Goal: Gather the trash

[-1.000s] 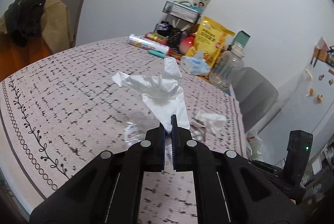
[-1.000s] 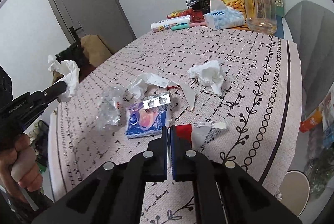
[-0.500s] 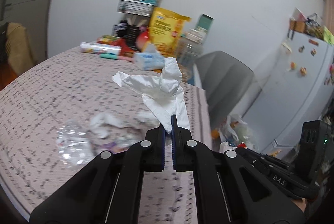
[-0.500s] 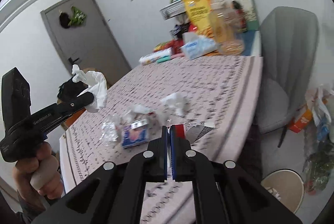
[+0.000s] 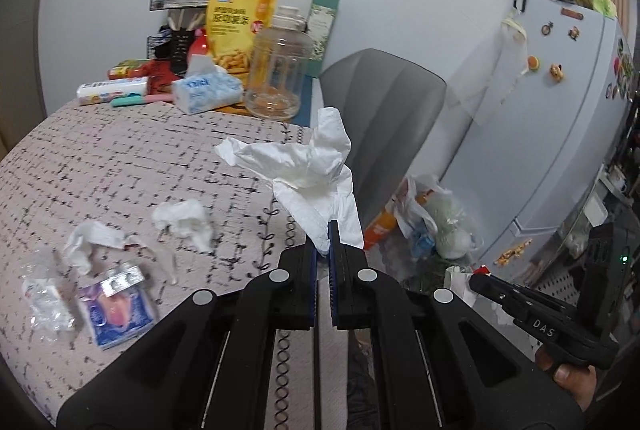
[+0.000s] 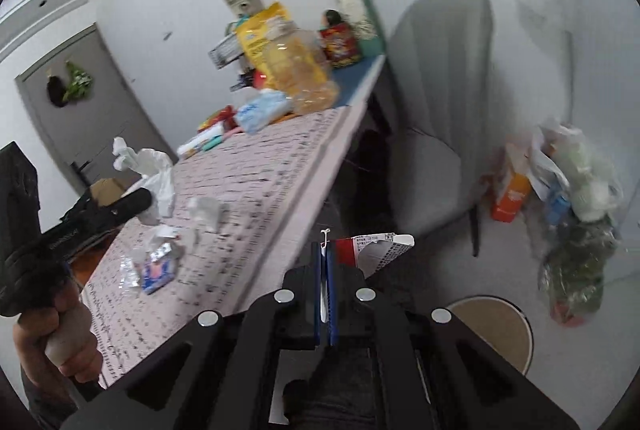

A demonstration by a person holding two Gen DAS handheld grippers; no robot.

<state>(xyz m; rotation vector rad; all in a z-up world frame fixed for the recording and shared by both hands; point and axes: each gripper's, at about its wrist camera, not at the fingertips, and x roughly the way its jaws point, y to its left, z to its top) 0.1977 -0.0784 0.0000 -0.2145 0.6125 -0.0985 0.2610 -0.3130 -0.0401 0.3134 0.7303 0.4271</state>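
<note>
My left gripper [image 5: 324, 236] is shut on a crumpled white tissue [image 5: 308, 165] and holds it above the table's right edge; it also shows in the right wrist view [image 6: 154, 169]. My right gripper [image 6: 325, 250] is shut on a red and white paper wrapper [image 6: 374, 250] and a thin white stick, held off the table above the floor. On the patterned tablecloth [image 5: 120, 149] lie a crumpled tissue [image 5: 184, 220], a torn white wrapper [image 5: 94, 240], a pill blister [image 5: 120, 276], a blue and pink packet [image 5: 118, 314] and clear plastic [image 5: 44, 298].
A round bin [image 6: 496, 326] stands on the floor at lower right. A grey chair [image 6: 440, 101] is beside the table. Full plastic bags [image 6: 576, 189] lie by the wall. A clear jar [image 5: 278, 69], tissue pack [image 5: 206, 91] and snack bag [image 5: 236, 25] stand at the table's far end.
Both grippers have swung right, away from the table and toward the floor side. The bin and bags have come into the right wrist view. Both grips are unchanged.
</note>
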